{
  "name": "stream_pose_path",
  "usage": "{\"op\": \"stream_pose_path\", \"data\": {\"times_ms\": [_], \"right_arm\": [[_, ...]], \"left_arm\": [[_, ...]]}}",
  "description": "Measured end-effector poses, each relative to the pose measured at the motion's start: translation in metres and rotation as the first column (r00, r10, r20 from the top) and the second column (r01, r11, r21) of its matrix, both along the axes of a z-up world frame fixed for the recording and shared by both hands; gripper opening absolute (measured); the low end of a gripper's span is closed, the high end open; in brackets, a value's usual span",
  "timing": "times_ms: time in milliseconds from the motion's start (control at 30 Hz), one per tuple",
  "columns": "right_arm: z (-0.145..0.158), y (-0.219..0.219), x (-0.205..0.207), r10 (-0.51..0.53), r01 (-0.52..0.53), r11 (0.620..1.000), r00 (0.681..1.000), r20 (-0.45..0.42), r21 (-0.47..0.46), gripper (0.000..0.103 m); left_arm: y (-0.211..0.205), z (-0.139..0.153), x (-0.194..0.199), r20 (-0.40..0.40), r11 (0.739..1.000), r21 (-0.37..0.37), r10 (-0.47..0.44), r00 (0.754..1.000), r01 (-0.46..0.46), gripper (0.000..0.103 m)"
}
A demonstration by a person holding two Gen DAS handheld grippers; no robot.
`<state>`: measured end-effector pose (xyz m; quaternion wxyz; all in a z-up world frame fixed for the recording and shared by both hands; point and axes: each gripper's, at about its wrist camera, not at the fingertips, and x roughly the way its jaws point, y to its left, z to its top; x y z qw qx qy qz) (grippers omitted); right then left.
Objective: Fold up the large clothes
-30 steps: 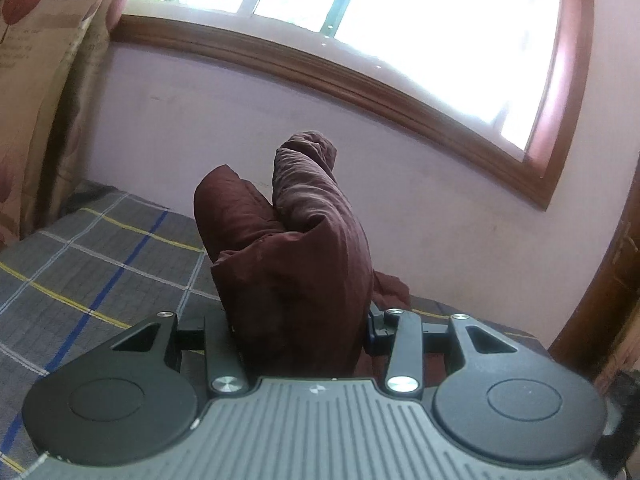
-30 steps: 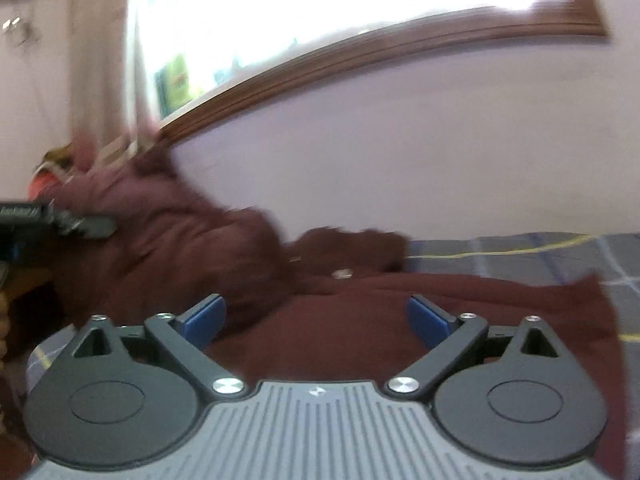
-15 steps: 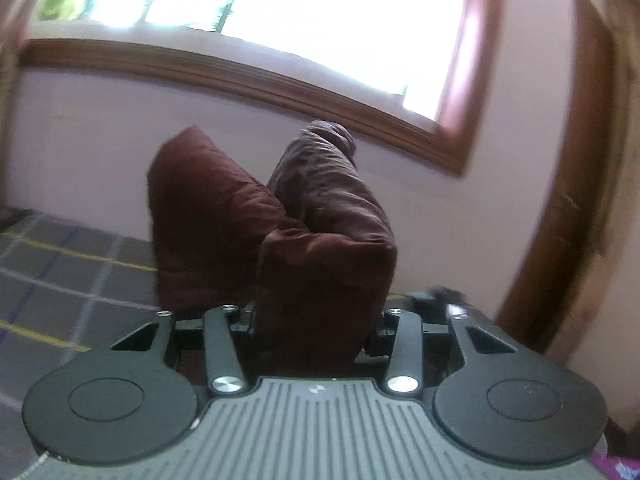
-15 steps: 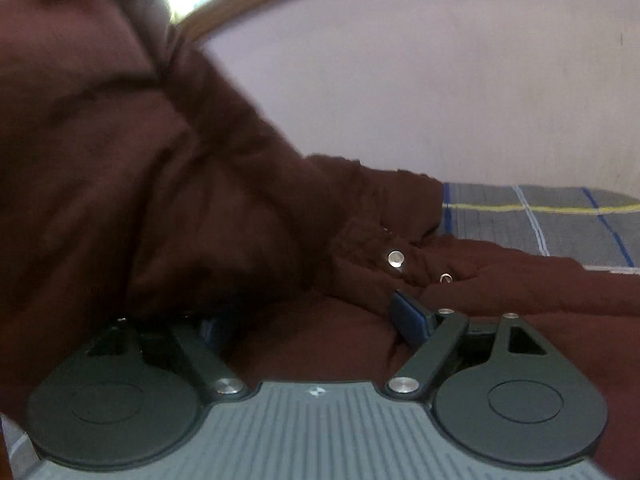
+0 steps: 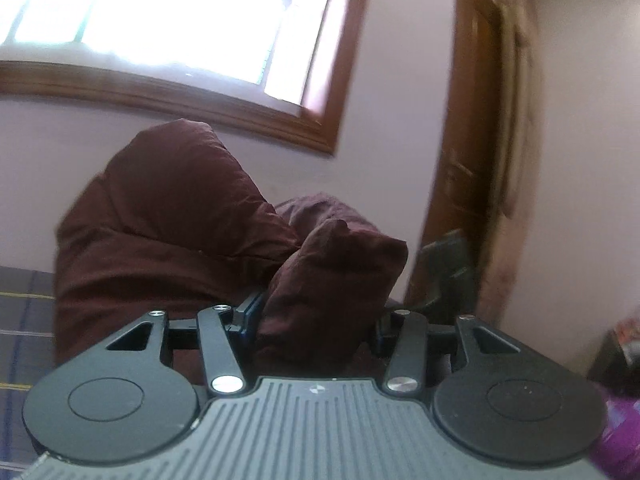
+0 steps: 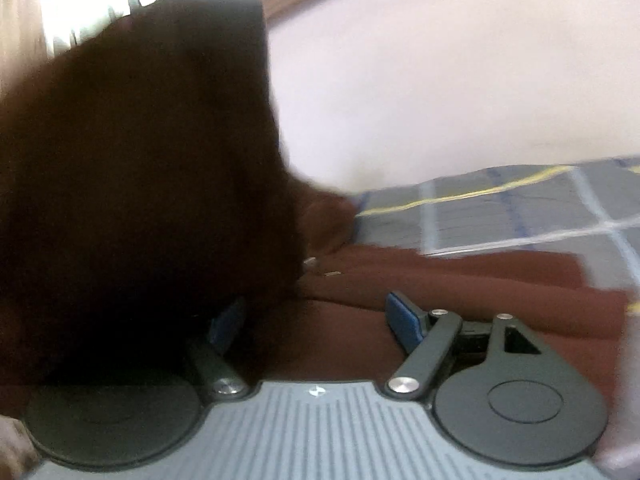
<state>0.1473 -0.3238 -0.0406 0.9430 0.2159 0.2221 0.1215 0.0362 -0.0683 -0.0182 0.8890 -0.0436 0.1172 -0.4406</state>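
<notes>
Maroon garment (image 5: 172, 240), large and crinkled: one bunched fold is standing up at centre of the left wrist view, rising from between the left tongs (image 5: 314, 326). Both blue-edged fingers (image 5: 250, 312) are pressing against the sides of that fold, so these tongs are clenching the cloth; their jaws have just been opening slightly with the fabric still between them.

Right tongs (image 6: 316, 320): sitting at lower centre of the right wrist view. Their jaws have just been closing. A dark hanging mass of the same garment (image 6: 132, 184) is filling the left half of the frame and draping over the left blue pad (image 6: 228, 322). The right pad (image 6: 404, 320) is standing clear, with flat maroon cloth lying beyond it. These tongs are standing released, gripping nothing.

Bed (image 6: 520, 208): grey checked sheet with yellow, blue and white lines, showing at middle right of the right wrist view, the flat part of the garment lying across it.

Window (image 5: 160, 20): bright, wooden-framed, at upper left of the left wrist view, set in a pale wall.

Wooden door frame (image 5: 472, 160): at right of centre in the same view, blurred.
</notes>
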Motion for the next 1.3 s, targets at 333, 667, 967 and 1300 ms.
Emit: {"op": "stream_pose_path", "data": {"times_ms": [333, 667, 967, 1300], "right_arm": [[-0.025, -0.122, -0.111, -0.170, 0.112, 0.846, 0.983, 0.064, 0.521, 0.101], [0.003, -0.066, -0.047, 0.017, -0.001, 0.944, 0.999, -0.045, 0.330, 0.103], [0.047, -0.001, 0.010, 0.085, -0.093, 0.980, 0.995, -0.053, -0.176, 0.075], [0.046, 0.007, -0.028, 0.015, -0.019, 0.928, 1.000, -0.015, -0.372, 0.034]], "left_arm": [[-0.050, -0.055, -0.019, -0.039, 0.988, 0.078, -0.134, 0.990, 0.137, 0.052], [-0.046, -0.067, -0.020, -0.055, 0.980, 0.067, -0.185, 0.981, 0.189, 0.060], [-0.041, -0.050, -0.031, -0.034, 0.977, 0.019, -0.211, 0.977, 0.212, 0.083], [0.042, -0.014, 0.023, 0.005, 0.996, 0.000, 0.091, 0.996, -0.091, 0.095]]}}
